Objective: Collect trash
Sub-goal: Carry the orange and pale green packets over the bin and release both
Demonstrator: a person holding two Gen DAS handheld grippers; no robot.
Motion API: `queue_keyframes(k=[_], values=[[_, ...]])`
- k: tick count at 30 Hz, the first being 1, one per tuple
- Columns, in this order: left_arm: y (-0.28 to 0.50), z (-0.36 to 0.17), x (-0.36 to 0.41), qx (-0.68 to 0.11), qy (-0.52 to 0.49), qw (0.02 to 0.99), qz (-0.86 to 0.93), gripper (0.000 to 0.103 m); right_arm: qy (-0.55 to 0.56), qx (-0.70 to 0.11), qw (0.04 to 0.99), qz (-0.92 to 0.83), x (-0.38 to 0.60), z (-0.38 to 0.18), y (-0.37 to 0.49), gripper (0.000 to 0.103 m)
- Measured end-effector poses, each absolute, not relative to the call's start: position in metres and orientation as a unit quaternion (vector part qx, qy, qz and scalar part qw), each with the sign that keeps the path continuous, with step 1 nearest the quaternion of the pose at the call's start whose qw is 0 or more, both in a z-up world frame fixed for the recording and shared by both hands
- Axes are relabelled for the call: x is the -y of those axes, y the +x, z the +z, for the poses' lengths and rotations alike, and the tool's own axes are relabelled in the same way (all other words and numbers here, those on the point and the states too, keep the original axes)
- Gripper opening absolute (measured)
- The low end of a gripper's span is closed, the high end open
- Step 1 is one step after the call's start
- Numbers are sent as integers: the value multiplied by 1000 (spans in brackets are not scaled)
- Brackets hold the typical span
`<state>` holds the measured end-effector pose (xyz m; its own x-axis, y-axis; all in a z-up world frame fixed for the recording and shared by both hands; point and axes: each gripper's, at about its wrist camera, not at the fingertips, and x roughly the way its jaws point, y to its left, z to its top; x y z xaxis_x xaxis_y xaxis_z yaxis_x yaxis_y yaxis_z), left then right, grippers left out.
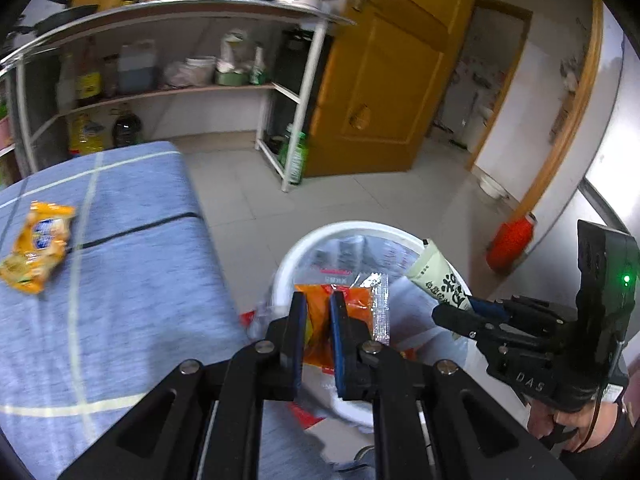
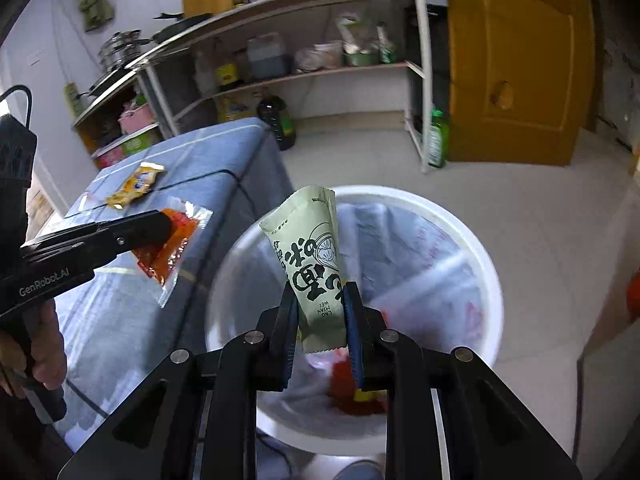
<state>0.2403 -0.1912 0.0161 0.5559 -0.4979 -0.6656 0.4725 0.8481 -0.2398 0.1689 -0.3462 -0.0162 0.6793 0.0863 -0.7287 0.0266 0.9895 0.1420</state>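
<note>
Left claw (image 1: 318, 312) grips orange sachet (image 1: 320, 320), right claw (image 2: 320, 304) green packet (image 2: 316, 256), above bin (image 2: 490, 280).

Orange sauce sachet (image 1: 354, 300), clear crimped edges, pinched upright at 6 o'clock in left view. Pale green noodle packet (image 2: 320, 264), black print, stands tilted over white lined bin (image 2: 490, 264). Yellow snack wrapper (image 1: 36, 246) lies crumpled on blue cloth, 9 o'clock.

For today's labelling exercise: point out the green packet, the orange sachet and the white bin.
green packet (image 2: 316, 256): right wrist view, printed front.
orange sachet (image 1: 352, 300): left wrist view, upper right part.
white bin (image 2: 486, 264): right wrist view, right rim.
</note>
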Motion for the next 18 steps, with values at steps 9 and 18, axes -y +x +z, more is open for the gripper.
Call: queue_keyframes(k=[9,18], values=[[253,-8,229,-410,-1,865,-291,13,79,-421,903,-16,366,-32,170,35],[258,-16,230,-423,-4,860,-286,26,85,-417,905,-24,370,-31,168,44]])
